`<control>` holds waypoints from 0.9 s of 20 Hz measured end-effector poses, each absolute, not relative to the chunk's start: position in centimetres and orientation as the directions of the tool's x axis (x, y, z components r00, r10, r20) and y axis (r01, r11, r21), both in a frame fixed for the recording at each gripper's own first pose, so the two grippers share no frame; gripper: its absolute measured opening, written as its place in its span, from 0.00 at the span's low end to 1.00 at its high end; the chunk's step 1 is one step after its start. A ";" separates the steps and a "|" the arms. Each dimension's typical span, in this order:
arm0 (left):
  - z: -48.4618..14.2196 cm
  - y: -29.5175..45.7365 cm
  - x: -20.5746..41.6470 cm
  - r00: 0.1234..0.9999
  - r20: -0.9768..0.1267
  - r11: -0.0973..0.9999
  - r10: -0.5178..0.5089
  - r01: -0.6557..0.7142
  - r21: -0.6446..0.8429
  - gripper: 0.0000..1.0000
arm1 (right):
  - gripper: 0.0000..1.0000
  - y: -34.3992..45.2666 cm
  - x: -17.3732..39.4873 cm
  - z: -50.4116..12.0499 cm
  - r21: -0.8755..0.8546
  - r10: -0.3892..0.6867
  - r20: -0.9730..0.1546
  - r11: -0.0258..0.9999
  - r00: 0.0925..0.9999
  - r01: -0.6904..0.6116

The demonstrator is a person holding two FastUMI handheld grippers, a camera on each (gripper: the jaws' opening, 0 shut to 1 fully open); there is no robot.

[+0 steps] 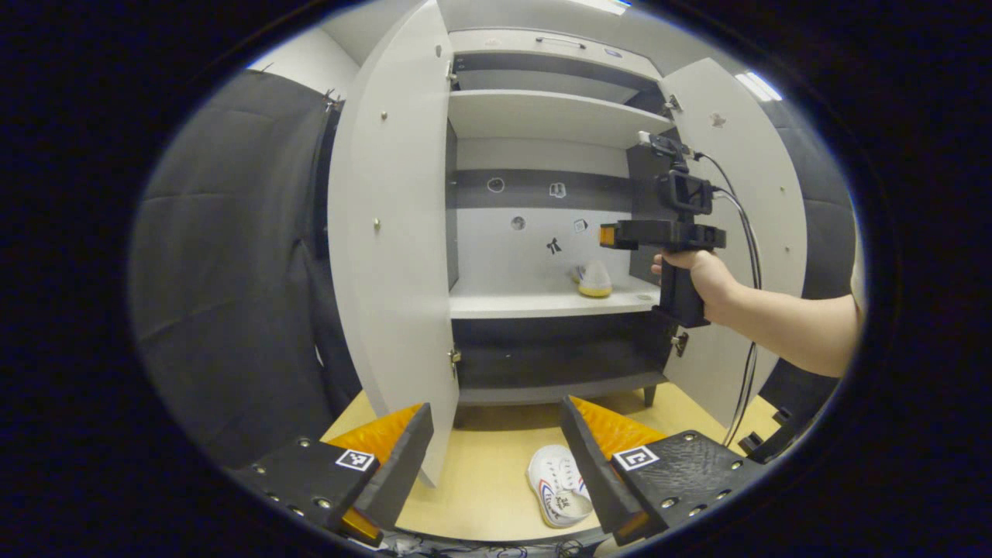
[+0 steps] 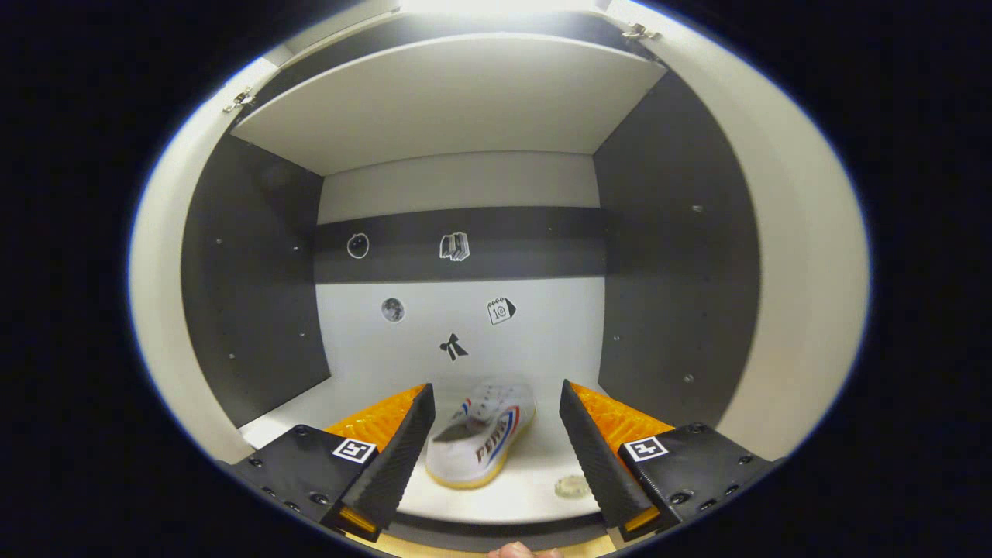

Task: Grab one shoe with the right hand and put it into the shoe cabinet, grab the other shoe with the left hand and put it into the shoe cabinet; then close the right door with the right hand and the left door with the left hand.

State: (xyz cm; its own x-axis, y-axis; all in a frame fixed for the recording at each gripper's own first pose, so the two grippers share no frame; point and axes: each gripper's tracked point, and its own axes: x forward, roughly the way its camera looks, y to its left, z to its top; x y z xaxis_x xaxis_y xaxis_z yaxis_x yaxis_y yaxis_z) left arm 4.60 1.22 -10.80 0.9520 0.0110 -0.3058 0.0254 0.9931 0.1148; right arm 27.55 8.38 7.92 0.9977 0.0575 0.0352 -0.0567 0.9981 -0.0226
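The left gripper (image 1: 496,457) hangs with its fingers spread wide and empty. Just past them and slightly to the right the second shoe (image 1: 559,485) lies on the wooden floor (image 1: 480,480), its long axis running roughly away from the gripper toward the cabinet (image 1: 542,116); this hand is plainly the nearer one. Farther in, the first shoe (image 2: 480,438) rests on the middle shelf (image 2: 535,488), apart from the fingers of the right gripper (image 2: 496,442), which are parted on either side of it. Both doors stand open.
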 end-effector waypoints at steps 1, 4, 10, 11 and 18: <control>-11.5 1.0 4.6 0.949 -0.313 0.993 -0.016 0.052 0.107 0.94 | 1.00 8.3 25.8 7.2 -0.013 0.060 0.022 0.998 0.998 -0.060; -15.1 -0.1 4.7 0.920 -0.376 0.988 -0.107 0.142 0.066 0.94 | 0.94 7.7 20.1 4.4 -0.009 0.046 -0.011 0.999 0.999 -0.046; -23.4 -0.8 5.1 0.812 -0.532 0.953 -0.241 0.303 0.030 0.94 | 0.94 5.3 9.8 -2.9 -0.039 -0.045 -0.127 0.998 0.991 0.041; -25.1 -1.0 5.3 0.790 -0.558 0.946 -0.253 0.322 0.027 0.95 | 0.94 4.7 8.2 -4.0 -0.037 -0.062 -0.152 0.998 0.986 0.057; -37.2 -0.5 6.9 0.627 -0.728 0.946 -0.277 0.312 -0.092 0.94 | 1.00 -4.4 -1.8 -8.0 -0.023 -0.305 -0.244 0.951 0.921 0.309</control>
